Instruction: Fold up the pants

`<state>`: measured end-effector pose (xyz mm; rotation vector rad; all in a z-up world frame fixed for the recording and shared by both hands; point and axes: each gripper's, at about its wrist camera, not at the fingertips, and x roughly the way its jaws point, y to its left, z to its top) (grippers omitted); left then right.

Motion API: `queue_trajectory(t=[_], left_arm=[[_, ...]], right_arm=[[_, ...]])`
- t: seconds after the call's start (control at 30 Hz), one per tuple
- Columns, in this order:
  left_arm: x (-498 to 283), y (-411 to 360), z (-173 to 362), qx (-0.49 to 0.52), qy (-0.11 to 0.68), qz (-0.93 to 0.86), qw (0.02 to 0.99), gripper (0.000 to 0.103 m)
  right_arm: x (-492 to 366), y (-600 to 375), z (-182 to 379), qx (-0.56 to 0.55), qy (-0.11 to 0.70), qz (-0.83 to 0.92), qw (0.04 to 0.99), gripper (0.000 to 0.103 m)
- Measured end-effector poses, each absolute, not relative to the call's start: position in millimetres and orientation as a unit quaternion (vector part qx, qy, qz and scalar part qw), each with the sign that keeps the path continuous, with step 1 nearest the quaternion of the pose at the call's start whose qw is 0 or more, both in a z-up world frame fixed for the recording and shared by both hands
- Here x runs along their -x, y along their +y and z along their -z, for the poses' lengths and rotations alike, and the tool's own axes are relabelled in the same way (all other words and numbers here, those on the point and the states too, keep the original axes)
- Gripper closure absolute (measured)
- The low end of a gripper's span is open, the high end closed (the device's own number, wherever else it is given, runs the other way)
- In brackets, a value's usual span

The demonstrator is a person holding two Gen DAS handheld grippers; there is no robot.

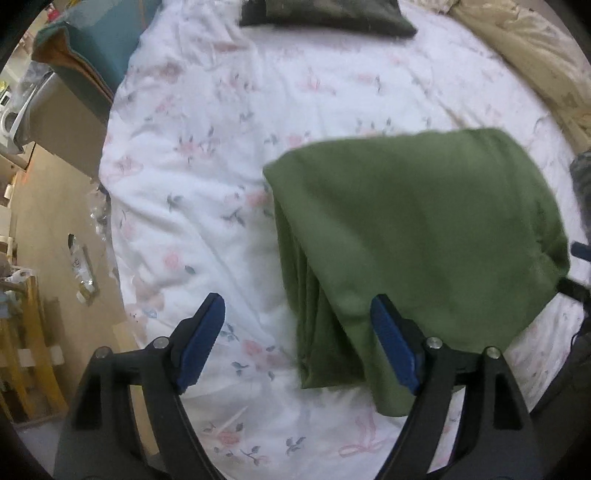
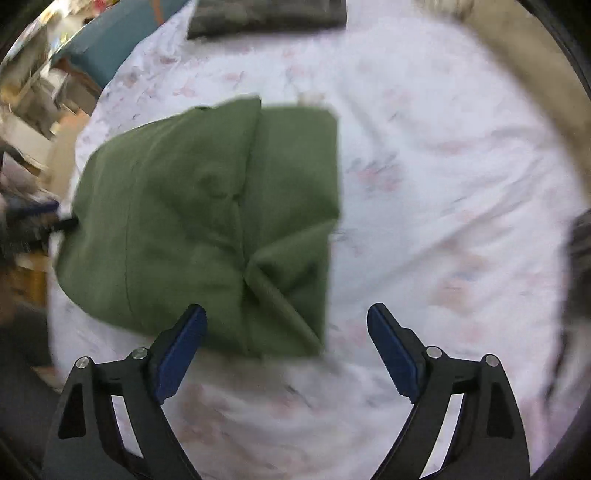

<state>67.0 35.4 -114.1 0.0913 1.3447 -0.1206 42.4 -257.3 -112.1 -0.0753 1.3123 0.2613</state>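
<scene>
The green pants [image 1: 417, 236] lie folded into a thick stack on the white floral bed sheet [image 1: 207, 155]. My left gripper [image 1: 297, 306] is open and empty, just left of the stack's near corner, its right finger at the cloth's edge. In the right wrist view the pants [image 2: 207, 221] lie left of centre, with a small diagonal fold at the near right. My right gripper [image 2: 286, 321] is open and empty over the near right corner. This view is blurred.
A dark folded garment [image 1: 328, 16] lies at the far end of the bed and shows in the right wrist view [image 2: 266, 14]. A beige blanket [image 1: 528, 62] runs along the right. The bed's left edge drops to the floor [image 1: 55, 229], with a teal cushion [image 1: 99, 48] beyond.
</scene>
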Motion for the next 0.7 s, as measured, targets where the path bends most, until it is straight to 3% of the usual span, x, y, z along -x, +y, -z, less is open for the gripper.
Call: queue_trajectory(t=[0.1, 0.17, 0.23, 0.3, 0.37, 0.43, 0.6, 0.63, 0.67, 0.7], left_arm=[[-65.9, 35.0, 100.3, -0.031, 0.605, 0.064, 0.793, 0.024], [-66.5, 32.9, 90.8, -0.022, 0.592, 0.061, 0.803, 0.024], [-65.4, 36.3, 89.6, 0.007, 0.597, 0.07, 0.799, 0.024], [-64.0, 42.0, 99.0, 0.022, 0.618, 0.079, 0.782, 0.024], [-55.7, 37.4, 110.9, 0.032, 0.639, 0.093, 0.763, 0.026], [-44.6, 32.6, 123.7, 0.047, 0.663, 0.113, 0.739, 0.03], [-30.5, 24.6, 129.7, 0.063, 0.668, 0.161, 0.724, 0.064], [-29.0, 22.5, 129.2, 0.066, 0.668, 0.171, 0.721, 0.085], [-29.0, 18.8, 129.4, 0.054, 0.672, 0.172, 0.718, 0.1], [-29.9, 17.1, 128.5, 0.039, 0.672, 0.168, 0.72, 0.1]], right_arm=[[-12.7, -250.7, 70.2, 0.073, 0.514, -0.109, 0.848, 0.012], [-12.8, -257.8, 56.1, 0.004, 0.503, -0.138, 0.853, 0.013], [-30.6, -258.1, 63.9, -0.072, 0.532, -0.183, 0.824, 0.028], [-41.5, -254.1, 73.6, -0.082, 0.542, -0.204, 0.811, 0.062], [-50.6, -253.4, 90.0, -0.1, 0.555, -0.211, 0.798, 0.076], [-59.5, -247.8, 110.8, -0.114, 0.575, -0.2, 0.785, 0.076], [-49.0, -253.5, 141.4, -0.119, 0.611, -0.171, 0.764, 0.076], [-45.6, -253.3, 142.0, -0.119, 0.611, -0.174, 0.763, 0.076], [-41.3, -254.1, 142.7, -0.125, 0.611, -0.18, 0.761, 0.084], [-39.2, -254.6, 143.1, -0.132, 0.61, -0.185, 0.759, 0.102]])
